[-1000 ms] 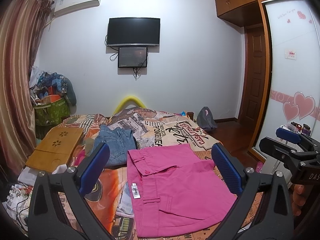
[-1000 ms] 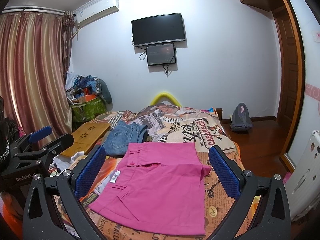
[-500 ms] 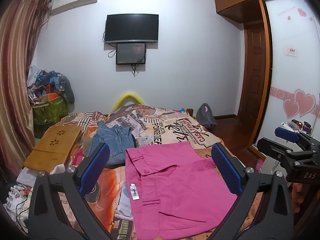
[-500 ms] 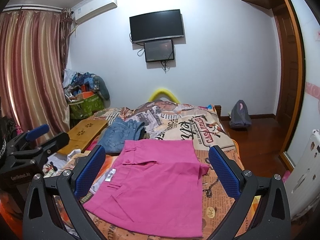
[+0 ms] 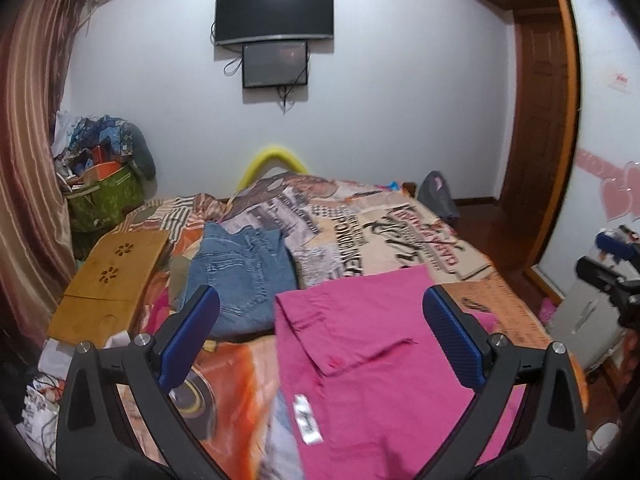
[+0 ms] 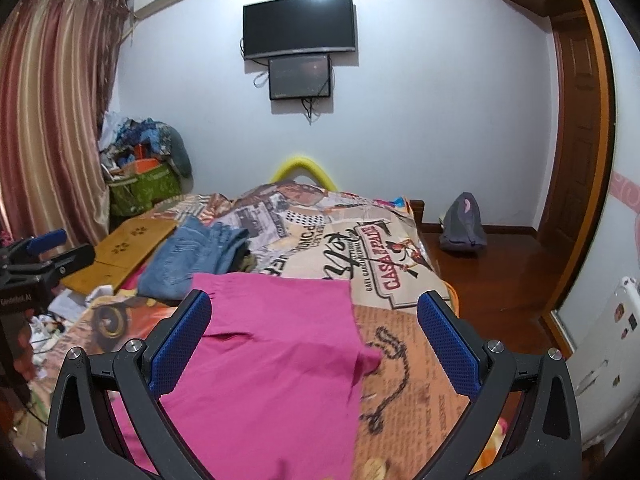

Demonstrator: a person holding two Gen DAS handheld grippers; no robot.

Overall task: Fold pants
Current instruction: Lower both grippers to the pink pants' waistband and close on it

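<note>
Left wrist: both grippers [image 5: 320,336] [image 6: 312,334] released – soft pink pants [image 5: 380,364] flat, creased.

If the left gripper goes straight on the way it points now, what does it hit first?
Probably the pink pants on the bed: they fill the gap between the open left gripper fingers, which tilt down toward them. Depth is unclear.

"CASA" in red banner lettering on the printed bedspread [image 6: 384,276], other bedspread print and garment tag unreadable
</note>
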